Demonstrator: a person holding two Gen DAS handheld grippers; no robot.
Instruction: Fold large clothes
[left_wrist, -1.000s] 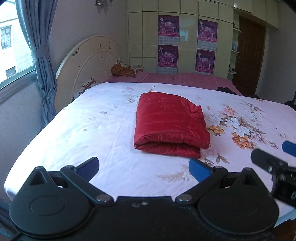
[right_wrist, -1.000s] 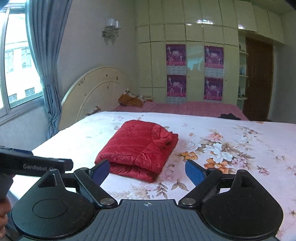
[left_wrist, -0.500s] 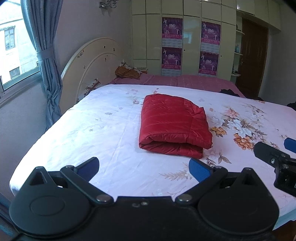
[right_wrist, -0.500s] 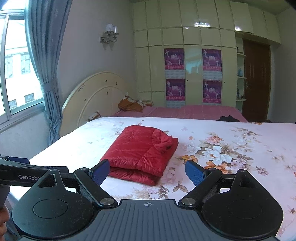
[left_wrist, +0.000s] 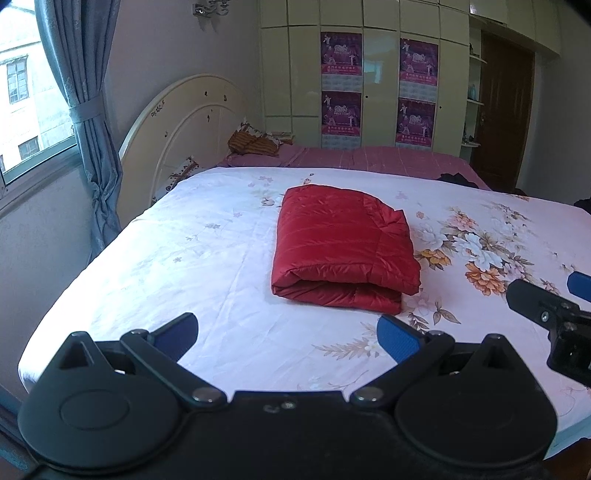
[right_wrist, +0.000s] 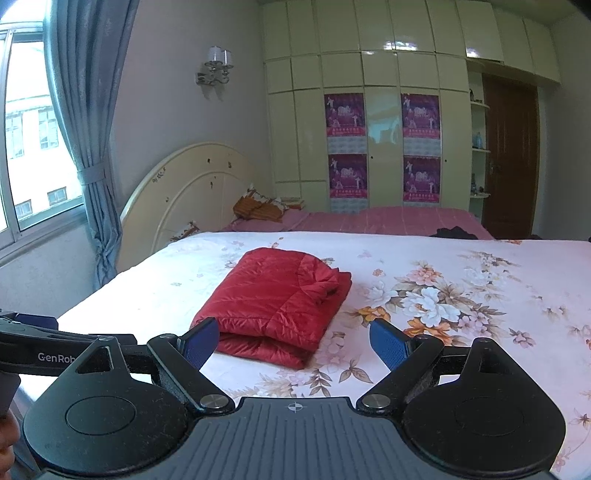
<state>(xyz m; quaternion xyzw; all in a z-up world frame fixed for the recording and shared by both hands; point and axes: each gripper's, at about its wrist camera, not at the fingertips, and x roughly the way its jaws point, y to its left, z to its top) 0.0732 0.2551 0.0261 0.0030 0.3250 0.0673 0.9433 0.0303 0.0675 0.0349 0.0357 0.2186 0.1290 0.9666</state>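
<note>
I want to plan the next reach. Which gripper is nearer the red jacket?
Right, slightly. The right gripper sits open at the jacket's near edge, off its right corner; the left gripper hangs open further back, in front of its fold. Neither touches it.

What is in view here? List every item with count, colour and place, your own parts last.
jacket: one, red, folded, middle of the bed.
bedsheet: one, white with flowers, over the near bed.
headboard: one, cream, at the bed's left end.
far bed: one, pink cover, beyond the near bed.
cushion: one, brown patterned, on the far bed by the headboard.
dark cloth: one, black, right end of the far bed.
wardrobe: one, cream, back wall.
posters: four, purple, on the wardrobe doors.
door: one, dark brown, right of the wardrobe.
wall lamp: one, on the wall above the headboard.
curtain: one, blue, tied, by the window.
left gripper: black, blue pads, open, empty.
right gripper: black, blue pads, open, empty.
</note>
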